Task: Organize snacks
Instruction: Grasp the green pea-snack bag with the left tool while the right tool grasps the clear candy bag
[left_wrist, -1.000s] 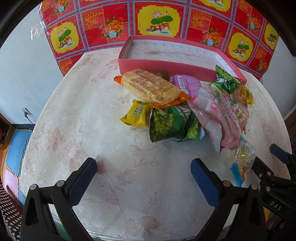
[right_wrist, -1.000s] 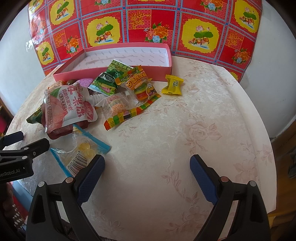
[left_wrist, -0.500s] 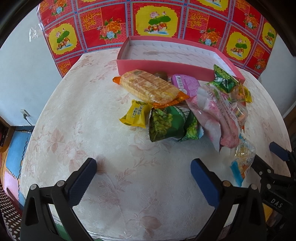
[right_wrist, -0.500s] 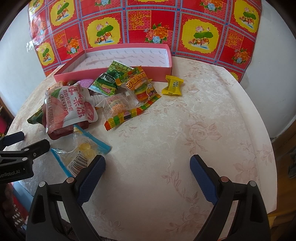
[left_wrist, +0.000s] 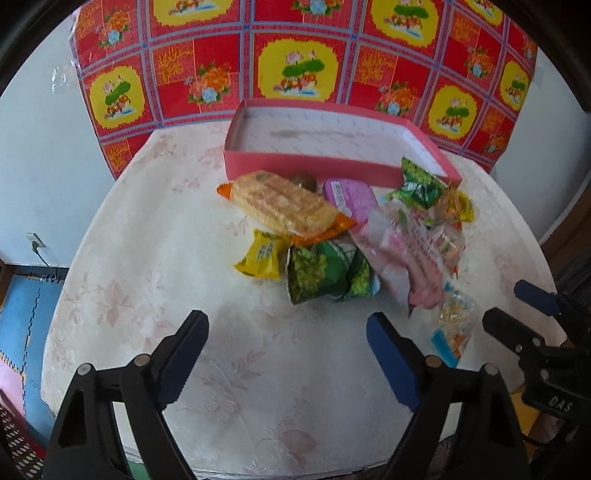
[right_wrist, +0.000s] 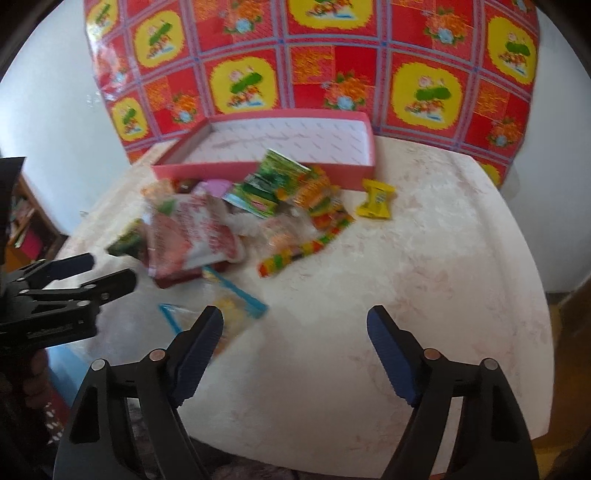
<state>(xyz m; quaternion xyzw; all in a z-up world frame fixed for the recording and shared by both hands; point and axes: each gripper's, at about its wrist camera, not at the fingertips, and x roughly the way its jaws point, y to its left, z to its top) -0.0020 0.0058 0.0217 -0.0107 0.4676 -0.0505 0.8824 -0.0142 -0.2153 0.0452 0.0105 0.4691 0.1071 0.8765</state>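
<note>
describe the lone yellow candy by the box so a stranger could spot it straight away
Find the pink box at the table's back. Just off its near right corner lies the small yellow candy. Unlike the heaped snacks to its left, it lies apart on bare tablecloth.

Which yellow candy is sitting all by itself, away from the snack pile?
The yellow candy beside the pink box's right corner. The other yellow one touches the pile by the green bag.

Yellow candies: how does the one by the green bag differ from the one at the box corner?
The left yellow candy lies in the pile, against the green bag and the orange cracker pack. The right yellow candy lies alone, apart from the pile, just before the pink box. Both are small yellow wrapped sweets, still outside the box.
</note>
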